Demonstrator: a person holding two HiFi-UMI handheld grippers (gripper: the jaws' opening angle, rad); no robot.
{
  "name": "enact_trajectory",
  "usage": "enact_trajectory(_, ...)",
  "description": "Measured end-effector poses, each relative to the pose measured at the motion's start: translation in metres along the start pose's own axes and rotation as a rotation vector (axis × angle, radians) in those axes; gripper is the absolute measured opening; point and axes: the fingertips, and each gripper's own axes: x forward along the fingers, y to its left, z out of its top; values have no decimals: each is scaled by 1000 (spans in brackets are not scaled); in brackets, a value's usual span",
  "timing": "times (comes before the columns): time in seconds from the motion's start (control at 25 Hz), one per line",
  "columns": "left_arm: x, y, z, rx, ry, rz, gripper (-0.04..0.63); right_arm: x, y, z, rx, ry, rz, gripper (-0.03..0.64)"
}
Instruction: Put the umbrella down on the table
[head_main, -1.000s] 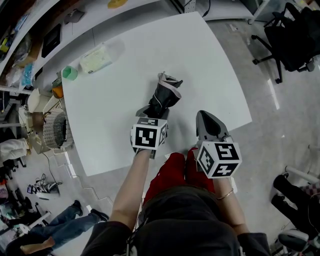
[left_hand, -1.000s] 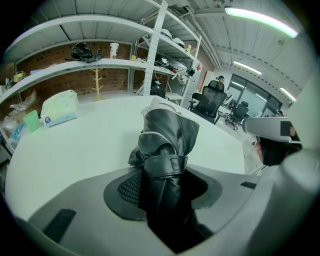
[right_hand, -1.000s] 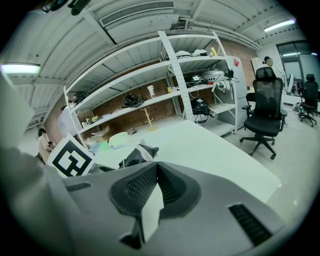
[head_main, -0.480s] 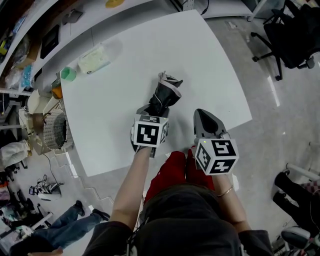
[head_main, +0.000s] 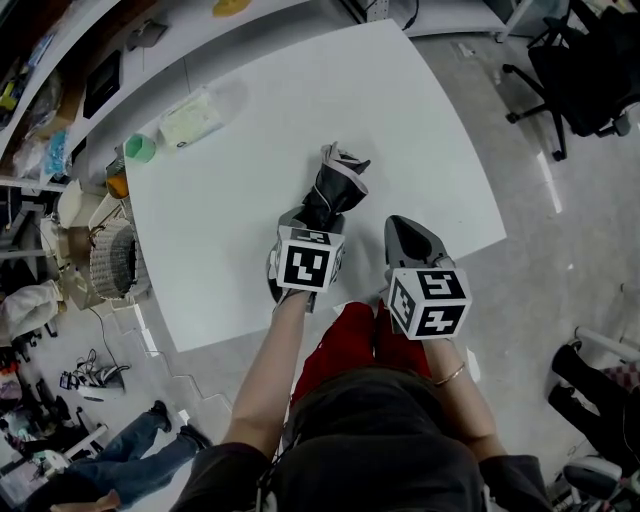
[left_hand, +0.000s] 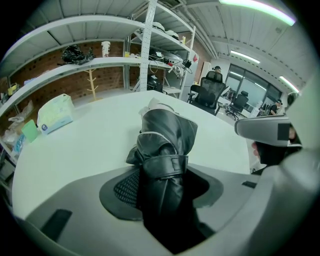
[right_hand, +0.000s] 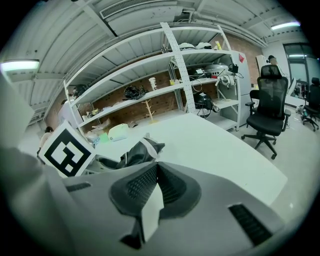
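Note:
A folded black umbrella (head_main: 335, 185) with a grey edge lies on the white table (head_main: 300, 90), its tip pointing away from me. My left gripper (head_main: 306, 224) straddles its near end. In the left gripper view the umbrella (left_hand: 165, 140) runs between the jaws of that gripper (left_hand: 162, 186). Those jaws have just been opening, and a dark gap shows beside the right pad. My right gripper (head_main: 398, 228) hovers to the right of the umbrella, over the table's near edge. Its jaws (right_hand: 156, 167) meet at the tips with nothing held. The umbrella (right_hand: 132, 152) shows to its left.
A tissue pack (head_main: 190, 118) and a green cup (head_main: 140, 148) sit at the table's far left. A wicker basket (head_main: 110, 262) and clutter stand on the floor to the left. A black office chair (head_main: 585, 70) is at the far right. Shelving (right_hand: 165, 75) stands behind the table.
The left gripper's cube has turned slightly and shifted a little to the right. The umbrella lies where it was. The right gripper has barely moved.

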Motion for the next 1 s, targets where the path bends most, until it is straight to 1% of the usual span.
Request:
enact_trajectory(0.16,6,-4,-2,32,5,-18,242,3,0,-7,-9,20,-4,18)
enact_trajectory(0.32,4,-2,-3,38,16,-8,259,3,4,-9,-9,28,-5,18)
enact_trajectory(0.44,3,-1,-1,32,8,-2,279,1,5,-8,-13,28,-7,18)
enact_trajectory(0.72,-4,1,4,-29,-64,-9,321,-5,9,-3,-17,12,-10,18)
enact_trajectory(1.0,-23,1,15,-79,-159,-25,321,-12,15,6,-34,-2,-5,18)
